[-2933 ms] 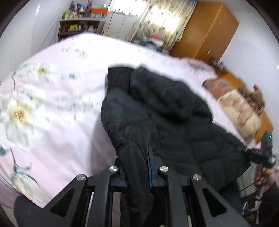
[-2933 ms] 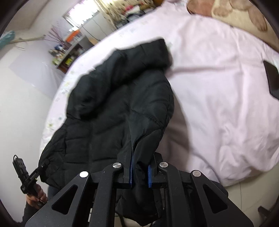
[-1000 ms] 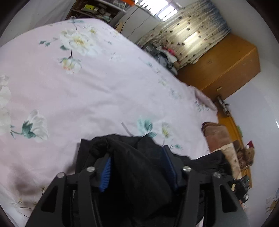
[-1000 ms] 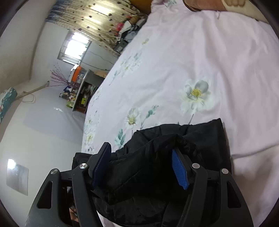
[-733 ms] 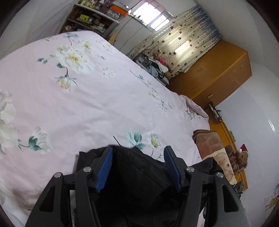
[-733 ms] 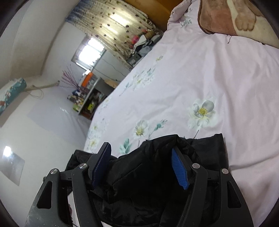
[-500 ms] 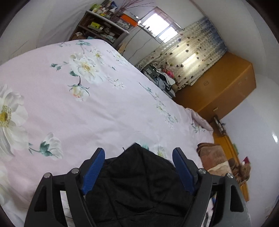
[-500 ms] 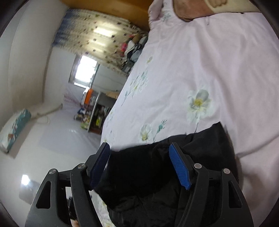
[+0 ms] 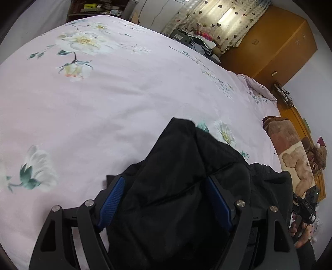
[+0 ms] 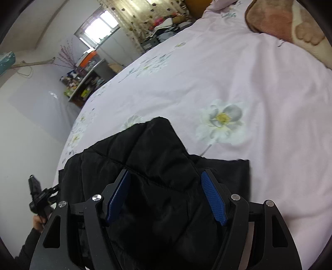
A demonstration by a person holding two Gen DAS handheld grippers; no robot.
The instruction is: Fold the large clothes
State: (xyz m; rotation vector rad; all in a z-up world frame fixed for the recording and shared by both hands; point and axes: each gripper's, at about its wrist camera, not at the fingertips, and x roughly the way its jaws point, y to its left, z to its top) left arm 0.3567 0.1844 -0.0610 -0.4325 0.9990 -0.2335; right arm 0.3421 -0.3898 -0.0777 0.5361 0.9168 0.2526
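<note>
Black puffer jacket (image 9: 186, 187), quilted in stitched channels with a dull sheen, lies bunched at the near edge of the bed (image 9: 124, 99), which is spread with a pale pink sheet printed with white flowers. Through my left wrist camera I see the left gripper (image 9: 166, 199) spread wide; its jaws have just been opening, and a mound of the jacket sits between the blue pads (image 9: 112, 199) without being squeezed, so it is released. A rounded end of the jacket pokes forward past the fingers onto the sheet. Through my right wrist camera the right gripper (image 10: 166, 197) is likewise parted wide, its pads (image 10: 213, 199) standing off either side of a padded fold of the jacket (image 10: 149, 157), gripping nothing. The jacket's straight hem edge lies flat on the sheet just to the right of that gripper. Beyond the jacket the sheet runs smooth and bare far ahead and to both sides. A brown blanket with a bear pattern (image 9: 290, 149) lies at the bed's right end, well apart from the jacket. A wooden wardrobe (image 9: 276, 41) and a curtained window (image 9: 217, 18) stand beyond the bed's far side.
</note>
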